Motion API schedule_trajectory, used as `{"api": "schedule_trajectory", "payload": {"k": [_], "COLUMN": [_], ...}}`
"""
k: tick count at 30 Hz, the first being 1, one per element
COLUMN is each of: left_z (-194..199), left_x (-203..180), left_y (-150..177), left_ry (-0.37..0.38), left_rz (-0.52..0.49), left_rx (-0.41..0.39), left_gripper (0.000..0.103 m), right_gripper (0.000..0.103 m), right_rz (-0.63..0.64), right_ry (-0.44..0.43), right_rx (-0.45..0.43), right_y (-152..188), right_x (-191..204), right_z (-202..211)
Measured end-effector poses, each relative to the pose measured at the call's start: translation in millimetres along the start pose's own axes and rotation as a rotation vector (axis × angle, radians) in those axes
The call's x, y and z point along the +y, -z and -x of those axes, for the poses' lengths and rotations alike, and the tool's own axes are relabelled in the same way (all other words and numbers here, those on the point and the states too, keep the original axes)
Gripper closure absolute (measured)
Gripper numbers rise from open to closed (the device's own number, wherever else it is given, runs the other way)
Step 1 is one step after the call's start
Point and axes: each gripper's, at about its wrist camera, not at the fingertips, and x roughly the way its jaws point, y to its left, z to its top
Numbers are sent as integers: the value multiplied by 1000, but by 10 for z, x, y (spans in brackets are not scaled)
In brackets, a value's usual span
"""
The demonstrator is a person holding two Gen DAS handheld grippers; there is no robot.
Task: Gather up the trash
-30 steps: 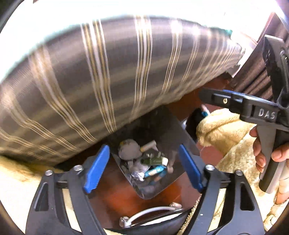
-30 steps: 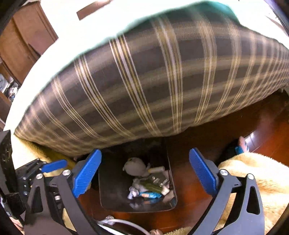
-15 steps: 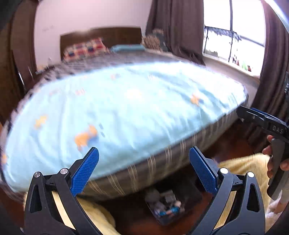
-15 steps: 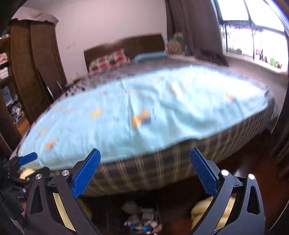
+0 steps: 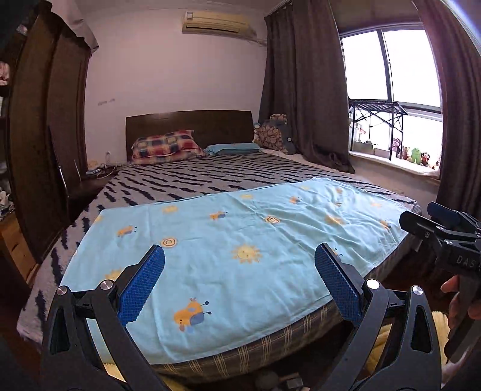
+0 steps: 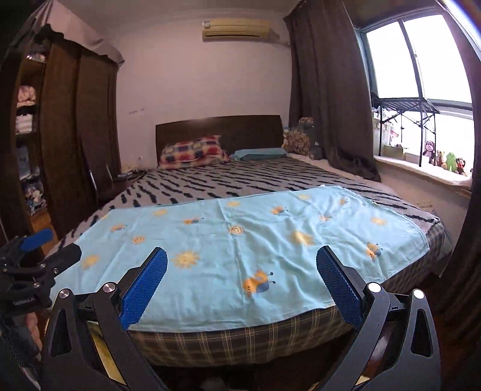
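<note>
Above bed [image 5: 210, 180], both grippers (fingers apart)

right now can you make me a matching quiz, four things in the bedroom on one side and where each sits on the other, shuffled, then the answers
Things:
1. checked pillow
2. light blue sheet
3. air conditioner
4. stuffed toys

Places:
A. on the windowsill
B. high on the wall above the headboard
C. spread over the foot of the bed
D. at the head of the bed, against the headboard

Pairs: 1-D, 2-C, 3-B, 4-A
</note>
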Motion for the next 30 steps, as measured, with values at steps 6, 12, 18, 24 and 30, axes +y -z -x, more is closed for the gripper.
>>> {"api": "schedule_trajectory", "payload": {"k": [6,12,18,24,30], "left_z": [13,-14,-39,-37,-39], "left_x": [31,50,28,14,17], "left_y": [92,143,163,170,175], "left_ry": [11,12,16,16,14], "left_rz": [10,21,22,23,24], "left_rx": [39,59,68,70,70], "left_gripper": [8,8,8,8,8], "right_gripper": [3,3,3,3,3], "right_rz": [9,-15,-21,-32,-42], "right_ry": [1,21,19,1,11], "right_rx": [65,81,87,88,85], "right_y": [150,178,187,186,182], "right_x": [111,91,87,75,59], "right_z": [-39,-57,-73,-65,-66]}}
